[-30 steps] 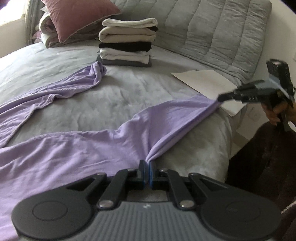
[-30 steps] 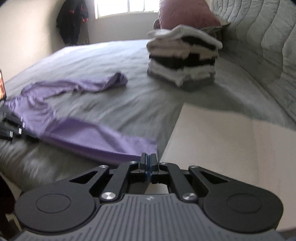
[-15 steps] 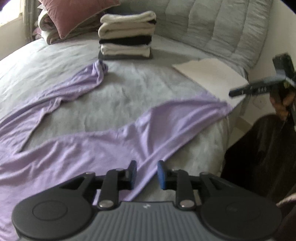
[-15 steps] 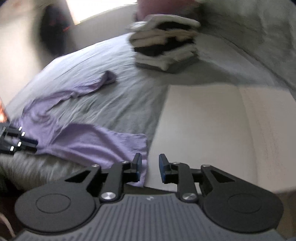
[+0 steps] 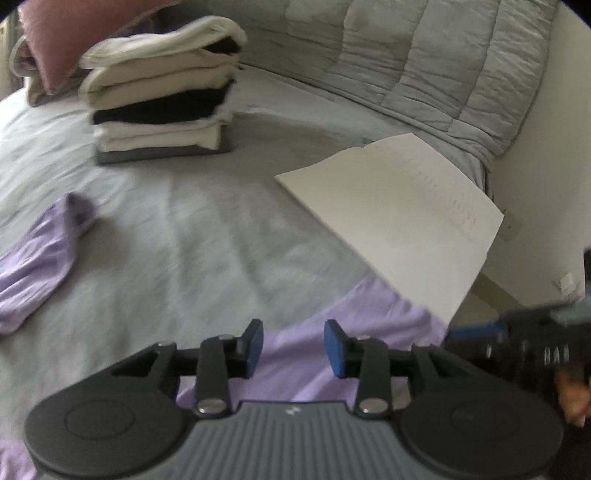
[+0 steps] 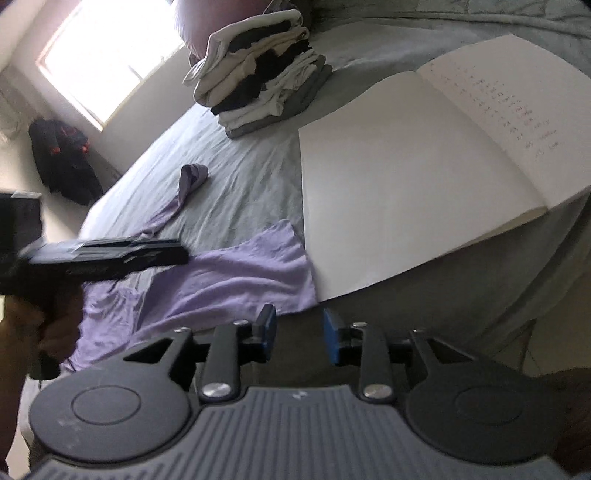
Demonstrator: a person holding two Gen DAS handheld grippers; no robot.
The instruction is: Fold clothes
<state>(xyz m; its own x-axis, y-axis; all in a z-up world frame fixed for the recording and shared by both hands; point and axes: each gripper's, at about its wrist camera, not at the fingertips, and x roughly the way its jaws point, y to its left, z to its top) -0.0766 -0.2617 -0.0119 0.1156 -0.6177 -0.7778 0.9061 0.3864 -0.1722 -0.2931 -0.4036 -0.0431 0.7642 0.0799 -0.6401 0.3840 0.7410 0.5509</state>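
Left wrist view: blurred lilac garment (image 5: 369,317), lower part behind gripper.

The open notebook (image 6: 424,155) bears faint handwriting, too small to read

From the left wrist view, the stack of folded clothes (image 5: 159,96) sits on the bed (image 5: 221,229) at 11 o'clock, w/ a pillow (image 5: 66,33) behind it to the left. An open notebook (image 5: 399,218) lies at 1 o'clock, overhanging the bed edge; the quilted headboard (image 5: 424,62) stands behind both. The spread garment (image 5: 369,317) lies nearest, its end touching the notebook's near corner, one sleeve (image 5: 40,251) off at 9 o'clock. Left gripper (image 5: 293,347) is over the garment, right gripper (image 6: 299,332) just past the bed edge.
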